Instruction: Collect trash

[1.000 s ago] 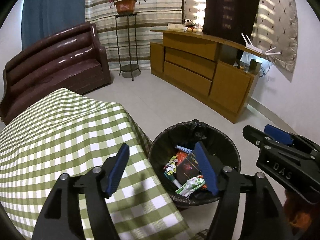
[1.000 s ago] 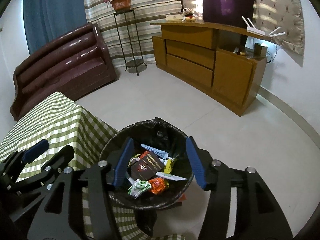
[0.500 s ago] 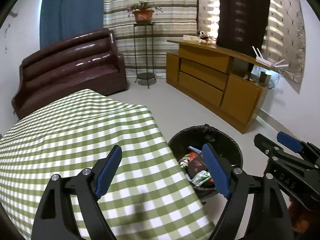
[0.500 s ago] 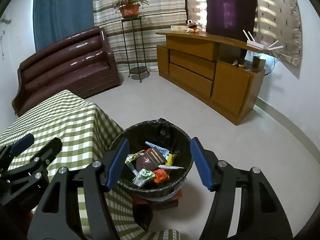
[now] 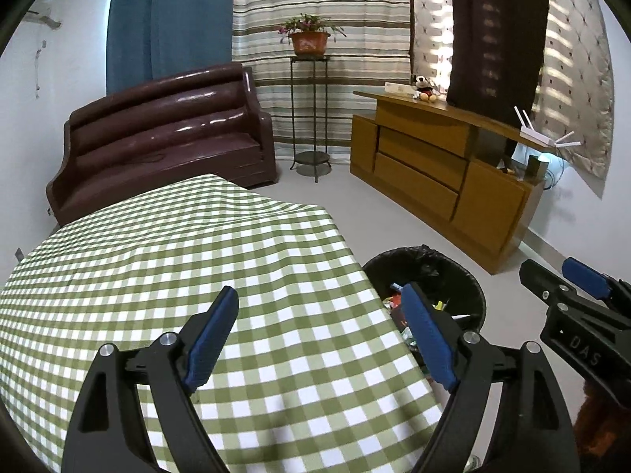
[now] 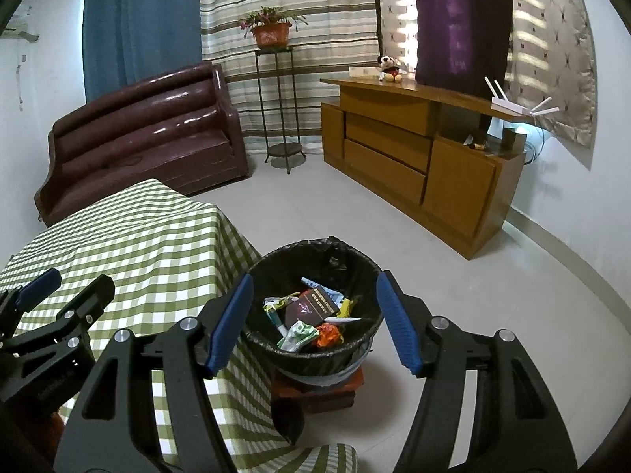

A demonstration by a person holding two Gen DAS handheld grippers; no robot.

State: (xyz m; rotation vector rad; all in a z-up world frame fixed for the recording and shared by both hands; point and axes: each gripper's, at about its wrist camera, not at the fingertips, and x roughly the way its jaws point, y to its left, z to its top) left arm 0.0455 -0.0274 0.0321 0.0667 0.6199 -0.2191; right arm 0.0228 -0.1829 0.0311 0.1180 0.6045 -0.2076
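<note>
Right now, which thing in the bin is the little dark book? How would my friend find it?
Start at the green checked table; beside its corner stands the black-lined trash bin, raised on a reddish block. In the middle of the pile lies the dark booklet. It is flat, stiff and maroon with small pale lettering, while the wrappers around it are crumpled and brightly coloured.

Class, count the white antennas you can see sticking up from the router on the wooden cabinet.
4. On the router at the cabinet's right end, two antennas rise from its left side and two splay out to the right. Any others behind it would be hidden.
</note>
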